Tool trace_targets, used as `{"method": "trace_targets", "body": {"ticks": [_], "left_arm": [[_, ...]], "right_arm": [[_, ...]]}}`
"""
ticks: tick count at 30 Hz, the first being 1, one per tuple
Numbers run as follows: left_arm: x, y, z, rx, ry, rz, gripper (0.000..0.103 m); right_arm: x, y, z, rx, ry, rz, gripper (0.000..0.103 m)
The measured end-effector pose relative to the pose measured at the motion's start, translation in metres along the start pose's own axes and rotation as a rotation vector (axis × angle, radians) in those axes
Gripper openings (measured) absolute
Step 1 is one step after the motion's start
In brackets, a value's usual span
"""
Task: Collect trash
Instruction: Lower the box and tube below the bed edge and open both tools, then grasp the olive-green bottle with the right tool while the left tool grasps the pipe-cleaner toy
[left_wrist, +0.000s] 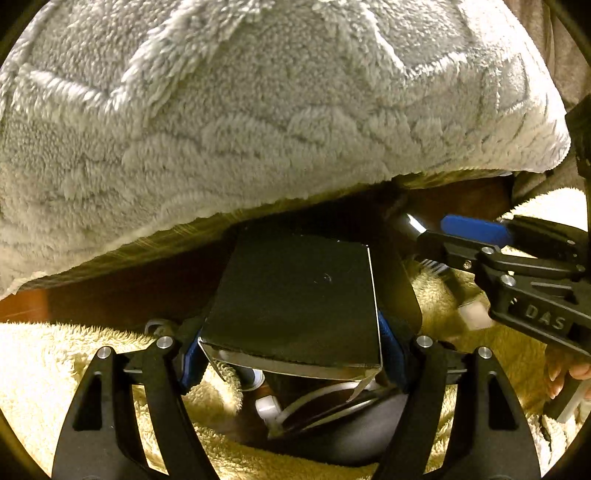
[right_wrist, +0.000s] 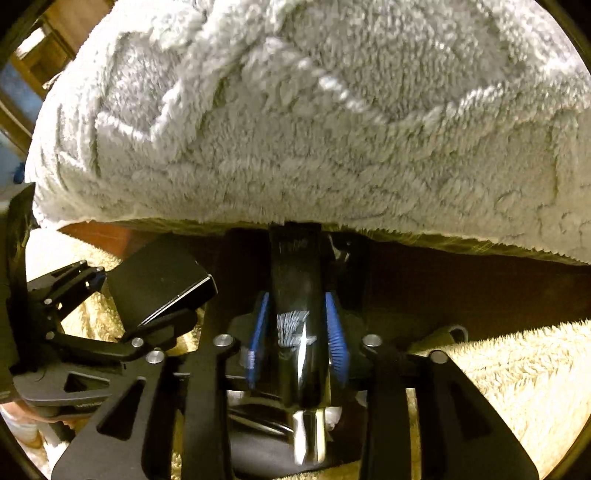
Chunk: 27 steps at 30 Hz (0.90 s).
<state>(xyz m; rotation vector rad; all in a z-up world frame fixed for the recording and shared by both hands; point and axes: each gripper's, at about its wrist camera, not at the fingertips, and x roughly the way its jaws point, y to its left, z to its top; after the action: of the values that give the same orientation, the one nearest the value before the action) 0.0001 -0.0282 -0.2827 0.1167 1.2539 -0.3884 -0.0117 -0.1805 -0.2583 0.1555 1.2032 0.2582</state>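
Observation:
My left gripper (left_wrist: 291, 350) is shut on a black cardboard box (left_wrist: 295, 295), held between its blue pads above a cream fleece. The same box (right_wrist: 159, 284) shows at the left of the right wrist view, in the left gripper (right_wrist: 147, 317). My right gripper (right_wrist: 297, 332) is shut on a long glossy black wrapper (right_wrist: 297, 314) with a silver end, held upright between its blue pads. In the left wrist view the right gripper (left_wrist: 443, 236) comes in from the right with the wrapper's shiny tip (left_wrist: 410, 223) showing.
A big grey-white fluffy cushion (left_wrist: 258, 110) fills the upper half of both views (right_wrist: 314, 129). A cream fleece blanket (left_wrist: 55, 362) covers the surface below. A dark brown gap (right_wrist: 461, 288) lies under the cushion. White cables and a dark round object (left_wrist: 332, 417) lie beneath the box.

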Motion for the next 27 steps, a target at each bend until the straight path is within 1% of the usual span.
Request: {"method": "trace_targets", "body": {"ticks": [1,2,4,7,9,14,15,18,20,21,23,25,27], "left_arm": [[0.002,-0.002,-0.002,0.001,0.000,-0.001,0.071],[0.001,-0.001,-0.002,0.003,-0.001,0.000,0.072],[-0.005,-0.001,-0.001,0.007,-0.007,0.006,0.079],[-0.016,-0.002,0.004,0.016,-0.030,0.030,0.084],[-0.025,-0.003,0.007,0.019,-0.052,0.040,0.087],[-0.051,-0.003,0.008,0.026,-0.113,0.061,0.090],[-0.058,-0.003,0.008,0.026,-0.128,0.063,0.091],[-0.079,-0.004,0.011,0.028,-0.178,0.078,0.092],[-0.093,-0.007,0.014,0.045,-0.214,0.100,0.093],[-0.098,-0.006,0.025,0.049,-0.227,0.108,0.094],[-0.109,-0.007,0.028,0.053,-0.258,0.121,0.094],[-0.121,-0.006,0.030,0.057,-0.288,0.125,0.094],[-0.131,-0.004,0.035,0.066,-0.315,0.146,0.094]], "right_arm": [[-0.002,0.000,0.000,-0.002,-0.009,-0.004,0.053],[-0.006,0.000,0.001,-0.005,-0.017,-0.011,0.054],[-0.012,0.001,0.002,-0.009,-0.028,-0.020,0.056],[-0.026,0.005,0.003,-0.029,-0.061,-0.065,0.064],[-0.039,0.010,0.006,-0.037,-0.091,-0.092,0.073],[-0.071,0.016,0.008,-0.048,-0.161,-0.123,0.084],[-0.069,0.007,0.014,-0.049,-0.169,-0.126,0.086],[-0.086,0.009,0.016,-0.058,-0.206,-0.146,0.092],[-0.099,0.011,0.021,-0.057,-0.236,-0.145,0.094],[-0.106,0.011,0.023,-0.059,-0.248,-0.148,0.095],[-0.119,0.011,0.029,-0.063,-0.275,-0.157,0.096],[-0.131,0.011,0.032,-0.059,-0.313,-0.149,0.096],[-0.149,0.004,0.039,-0.039,-0.371,-0.152,0.096]]}}
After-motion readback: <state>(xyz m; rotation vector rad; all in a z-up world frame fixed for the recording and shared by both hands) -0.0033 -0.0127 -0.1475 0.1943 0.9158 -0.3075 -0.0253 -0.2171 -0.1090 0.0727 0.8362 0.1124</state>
